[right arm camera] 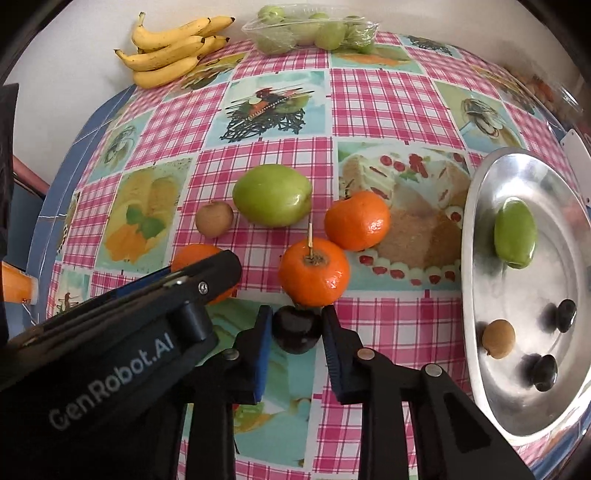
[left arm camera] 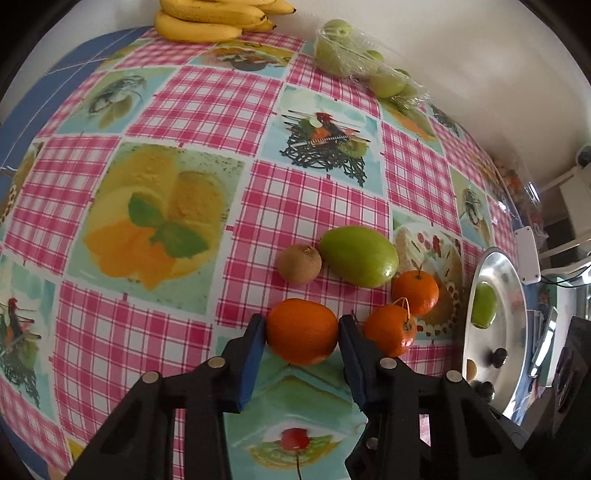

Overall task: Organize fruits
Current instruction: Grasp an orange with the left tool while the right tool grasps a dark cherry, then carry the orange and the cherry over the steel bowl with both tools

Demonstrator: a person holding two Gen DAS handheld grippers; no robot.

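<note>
Now my left claw [left arm camera: 302, 328] grips an orange [left arm camera: 302, 331]; my right claw [right arm camera: 297, 328] pinches a dark plum [right arm camera: 295, 329] on the surface [right arm camera: 388, 110].

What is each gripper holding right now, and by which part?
Left gripper clamps the round orange fruit across its sides. Right gripper clamps the small dark round fruit across its sides.

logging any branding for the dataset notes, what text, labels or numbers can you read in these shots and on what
"GenRobot.AI": pale lettering on the black body of the left tool, seen in the right wrist view.
Tablecloth: printed pictures only, no words readable.
Clear fruit tray at the back: no label readable.
Nothing else legible in either view.
</note>
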